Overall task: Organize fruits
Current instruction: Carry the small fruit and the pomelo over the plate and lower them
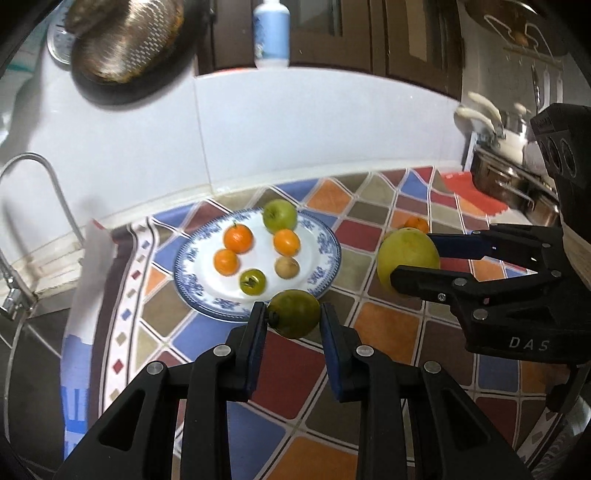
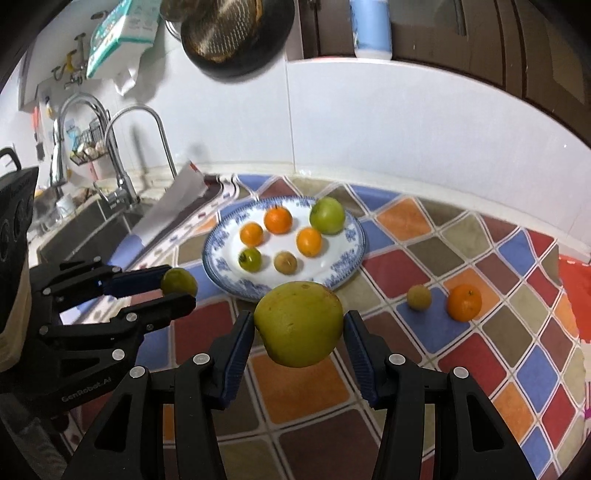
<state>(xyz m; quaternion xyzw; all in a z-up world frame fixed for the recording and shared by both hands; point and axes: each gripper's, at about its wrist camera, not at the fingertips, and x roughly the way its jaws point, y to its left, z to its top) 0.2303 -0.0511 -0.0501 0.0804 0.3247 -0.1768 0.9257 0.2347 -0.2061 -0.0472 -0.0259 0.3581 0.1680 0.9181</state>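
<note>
Left gripper point(image 1: 293, 314): jaws pinching a small dark-green fruit point(image 1: 294, 313), lifted off the cloth, just in front of the plate's near rim.
Right gripper point(image 2: 299, 325): jaws pinching a large yellow-green fruit point(image 2: 299, 323), held above the cloth.
Plate point(image 1: 321, 266): blue-and-white, holding three oranges, a green apple point(image 1: 279, 215), a small green fruit and a small brown fruit.
Loose on cloth: an orange point(image 2: 464, 302) and a small tan fruit point(image 2: 419, 297), side by side, right of the plate.
Cloth point(image 2: 406, 266): bright diamond checks.
Writing: "DAS" on the right gripper's body in the left view; "GenRobot.AI" on the left gripper's body in the right view.
Bottle point(image 1: 271, 33): pale blue label, text too blurred to read.
</note>
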